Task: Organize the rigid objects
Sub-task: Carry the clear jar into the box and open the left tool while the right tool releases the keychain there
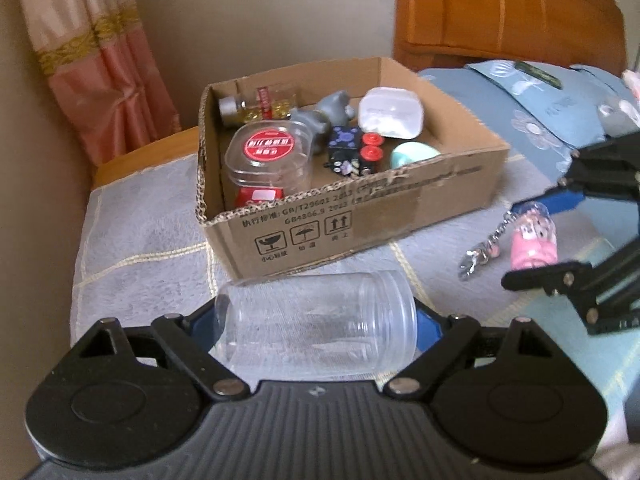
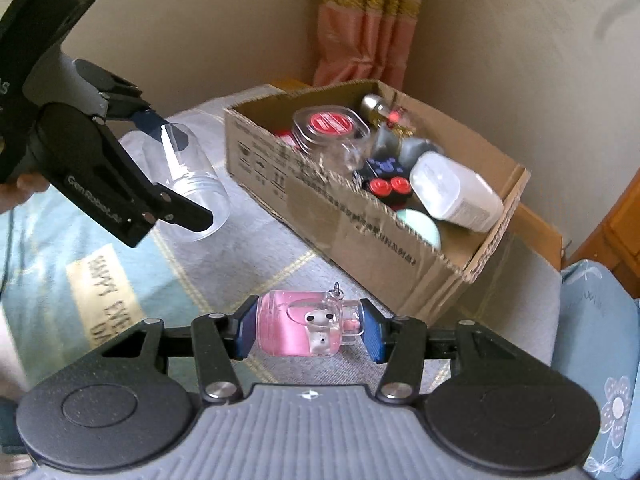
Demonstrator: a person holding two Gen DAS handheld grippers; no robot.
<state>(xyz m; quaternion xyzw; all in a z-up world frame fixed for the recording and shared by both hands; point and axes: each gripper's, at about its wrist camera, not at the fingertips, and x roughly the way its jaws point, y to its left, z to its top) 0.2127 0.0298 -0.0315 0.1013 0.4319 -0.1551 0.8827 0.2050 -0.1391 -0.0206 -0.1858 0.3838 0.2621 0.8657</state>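
Observation:
My left gripper (image 1: 316, 324) is shut on a clear plastic jar (image 1: 316, 320), held sideways just in front of the cardboard box (image 1: 360, 216); both also show in the right wrist view, the gripper (image 2: 176, 172) and the jar (image 2: 188, 184). My right gripper (image 2: 310, 328) is shut on a pink keychain bottle (image 2: 304, 326) with a small figure inside, held above the bed to the right of the box. In the left wrist view the pink bottle (image 1: 534, 240) hangs its metal chain (image 1: 484, 252) between the right fingers.
The box (image 2: 400, 256) holds a red-lidded clear container (image 1: 268, 152), a small glass vial (image 1: 256, 106), a grey figure (image 1: 324, 114), a dark cube with red buttons (image 1: 356, 150), a white case (image 1: 390, 112) and a mint round thing (image 1: 414, 154). A wooden headboard (image 1: 508, 12) and a curtain (image 1: 100, 64) stand behind.

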